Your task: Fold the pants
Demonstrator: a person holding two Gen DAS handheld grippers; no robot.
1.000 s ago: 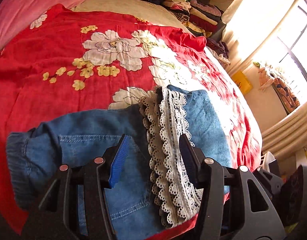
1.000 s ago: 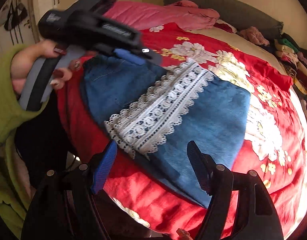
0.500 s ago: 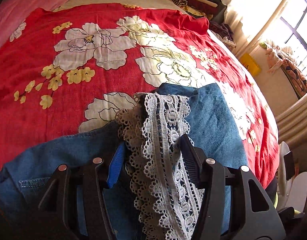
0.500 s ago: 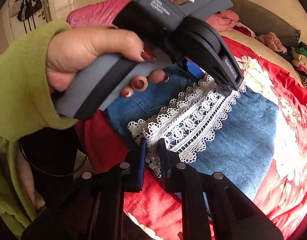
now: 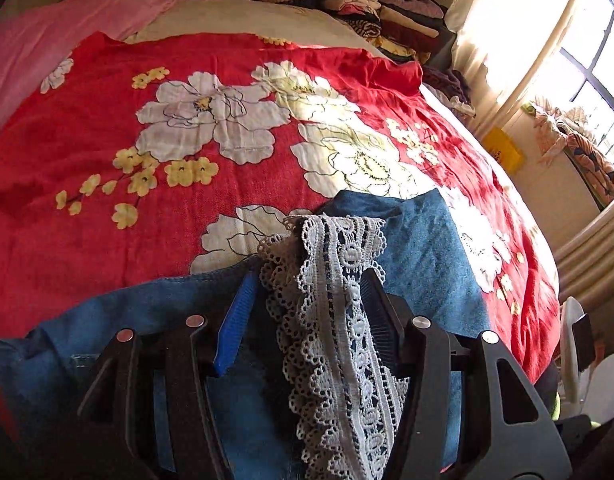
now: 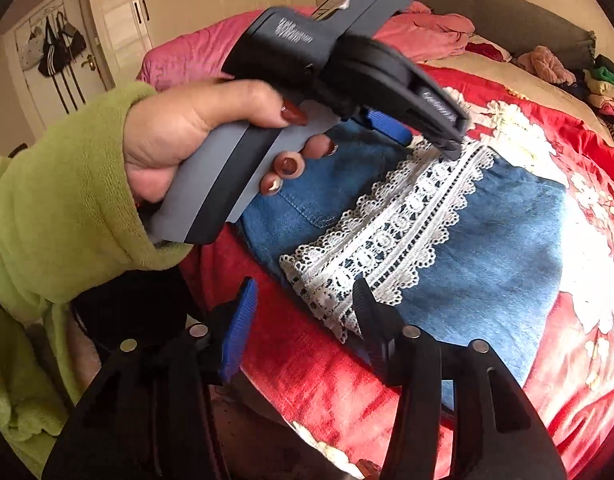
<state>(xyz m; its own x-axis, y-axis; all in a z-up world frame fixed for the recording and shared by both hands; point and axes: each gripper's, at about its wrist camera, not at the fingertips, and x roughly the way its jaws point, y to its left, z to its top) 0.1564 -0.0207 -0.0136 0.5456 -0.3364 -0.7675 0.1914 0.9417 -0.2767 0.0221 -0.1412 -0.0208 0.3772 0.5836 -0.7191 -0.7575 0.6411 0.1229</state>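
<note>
1. Hidden parts: in the left wrist view the near end of the denim pants (image 5: 419,248) runs under the left gripper (image 5: 307,304) and off the lower edge, so the waistband cannot be made out. In the right wrist view the hand (image 6: 187,136) and gripper body cover the upper left part of the pants.
2. Position of the pants: they lie folded on the red floral bedspread (image 5: 187,160) near the bed's edge, with a white lace trim (image 5: 339,320) running along the top layer.
3. Left gripper: its jaws are spread about halfway and straddle the lace trim; whether the pads press on the cloth cannot be told.
4. Right gripper (image 6: 303,320): its jaws have just been opening and stand apart at the near corner of the lace; the dark finger lies against the trim, the blue one hangs over bare bedspread, nothing pinched.
5. Hand pose: the left hand, in a green fleece sleeve (image 6: 59,208), wraps the gripper's grey handle, pointing it down at the pants.
6. Background: stacked folded clothes (image 5: 371,12) at the bed's far side are small and indistinct.
</note>
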